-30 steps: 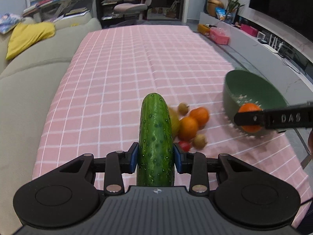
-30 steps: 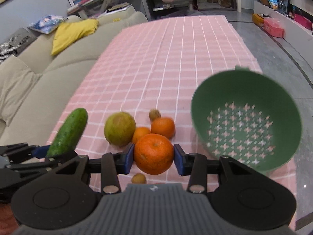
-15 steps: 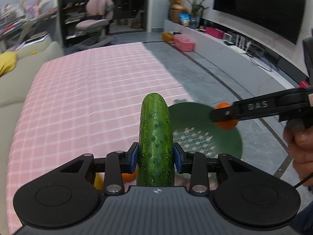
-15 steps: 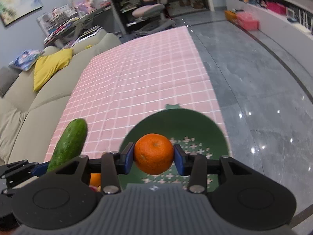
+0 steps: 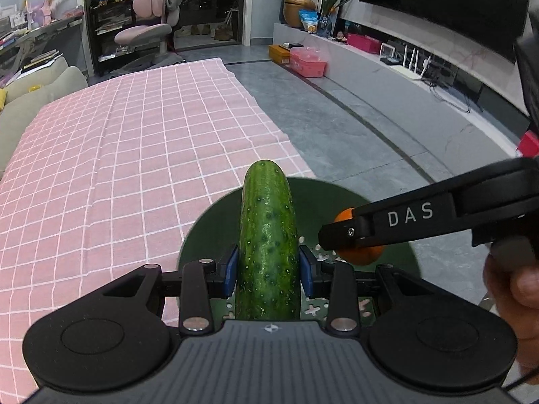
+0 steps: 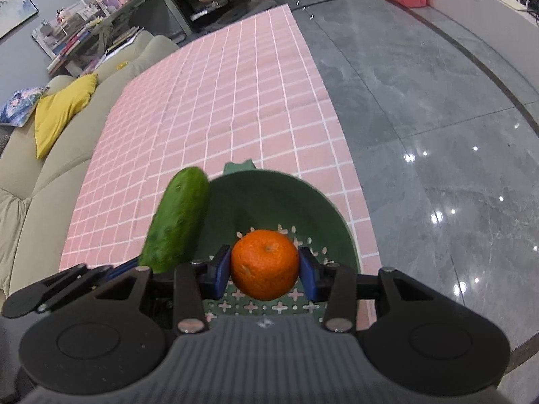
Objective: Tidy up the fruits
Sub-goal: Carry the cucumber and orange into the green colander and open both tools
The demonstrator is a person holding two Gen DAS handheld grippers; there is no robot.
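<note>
My left gripper (image 5: 267, 271) is shut on a green cucumber (image 5: 267, 242) and holds it over the green colander bowl (image 5: 209, 229). My right gripper (image 6: 265, 271) is shut on an orange (image 6: 265, 264) and holds it above the same bowl (image 6: 279, 198), whose perforated bottom shows below. The cucumber (image 6: 178, 219) shows at the bowl's left rim in the right wrist view. The right gripper's finger (image 5: 387, 227) and the orange (image 5: 360, 254) show at the right of the left wrist view. The other fruits are hidden.
The bowl sits near the right edge of the pink checked tablecloth (image 5: 134, 155), with grey floor (image 6: 438, 107) beyond. A beige sofa (image 6: 30, 185) with a yellow cushion (image 6: 60, 111) runs along the table's left side.
Both grippers have moved right with their loads, from beside the fruit pile to above the green bowl. The fruit pile has dropped out of view.
</note>
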